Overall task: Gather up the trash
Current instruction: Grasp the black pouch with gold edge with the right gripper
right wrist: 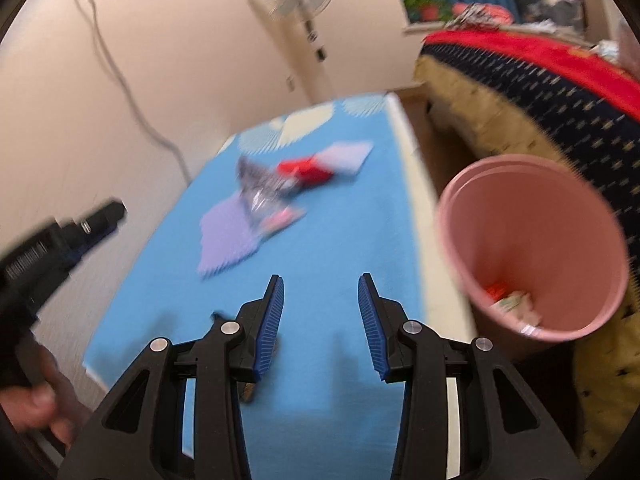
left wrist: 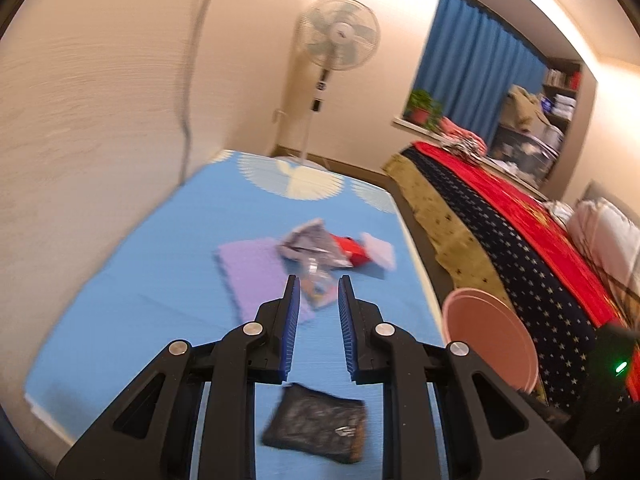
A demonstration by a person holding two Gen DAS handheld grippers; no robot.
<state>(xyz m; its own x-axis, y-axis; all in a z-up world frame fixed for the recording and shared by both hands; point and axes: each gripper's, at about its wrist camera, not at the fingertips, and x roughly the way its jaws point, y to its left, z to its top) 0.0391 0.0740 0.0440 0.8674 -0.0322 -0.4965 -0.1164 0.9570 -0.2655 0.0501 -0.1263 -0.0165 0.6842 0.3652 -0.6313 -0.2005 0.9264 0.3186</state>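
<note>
I hold both claws over a blue mat. My left claw and right claw stand partly open, gripping nothing. Crumpled wrappers still lie ahead; the round pink plastic bin at right holds scraps already.

Both claws empty: left claw narrow, right claw wider.

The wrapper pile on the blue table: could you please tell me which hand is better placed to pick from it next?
Probably the left. Its tool is empty, with its jaws apart, and already points at the clear wrapper in the pile. The right tool, also empty, sits further back, nearer the pink bin.
</note>
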